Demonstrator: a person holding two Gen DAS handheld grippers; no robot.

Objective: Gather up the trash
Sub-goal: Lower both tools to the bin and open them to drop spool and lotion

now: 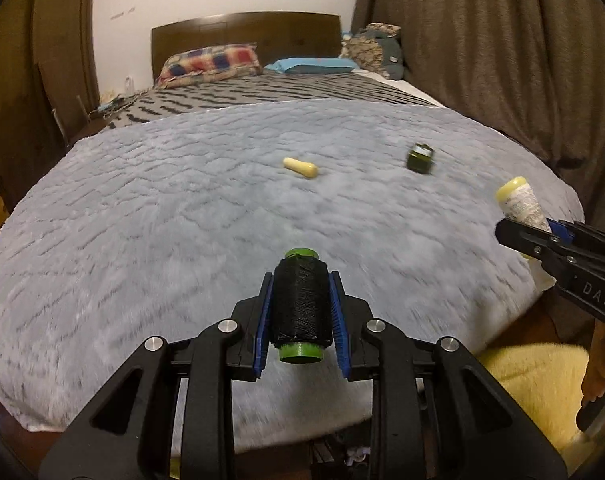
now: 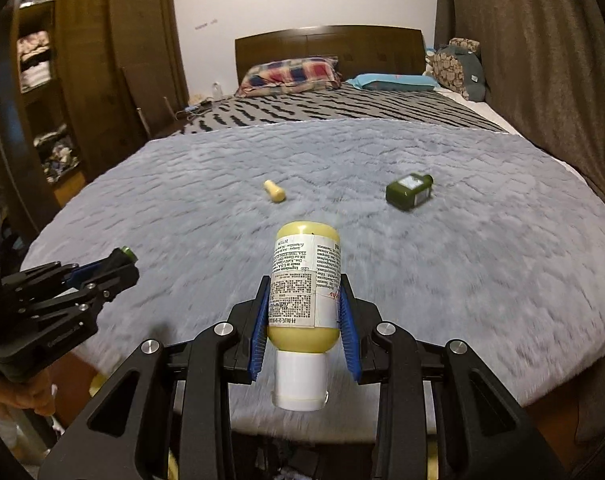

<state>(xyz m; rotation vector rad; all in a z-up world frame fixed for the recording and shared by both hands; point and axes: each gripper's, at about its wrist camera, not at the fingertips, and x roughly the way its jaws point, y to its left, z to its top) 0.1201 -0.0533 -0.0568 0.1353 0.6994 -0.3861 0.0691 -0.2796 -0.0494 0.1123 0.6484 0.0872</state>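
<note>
Left wrist view: the left tool [image 1: 300, 312] is clamped on a spool of black thread [image 1: 300, 306] with green ends, held lengthwise at bottom centre, its blue pads [image 1: 336, 312] pressing the wound middle. The thread looks light and gives a little, so the grip should bite well. On the grey blanket [image 1: 142, 220], a cream capsule-shaped bottle [image 1: 301, 168] lies at centre and a dark green bottle [image 1: 421, 158] to its right, well apart. At the right edge the right tool [image 1: 542, 236] carries a yellow bottle [image 1: 520, 204].

Right wrist view: the right tool [image 2: 306, 312] is clamped on the yellow lotion bottle [image 2: 306, 276] across its labelled body, white cap nearest the camera. Smooth plastic, probably slippery; the label is the better hold. The small cream bottle [image 2: 274, 191] and green bottle [image 2: 408, 191] lie above it on the blanket [image 2: 482, 260], best taken across their bodies. The left tool [image 2: 114, 270] is at lower left.
</note>
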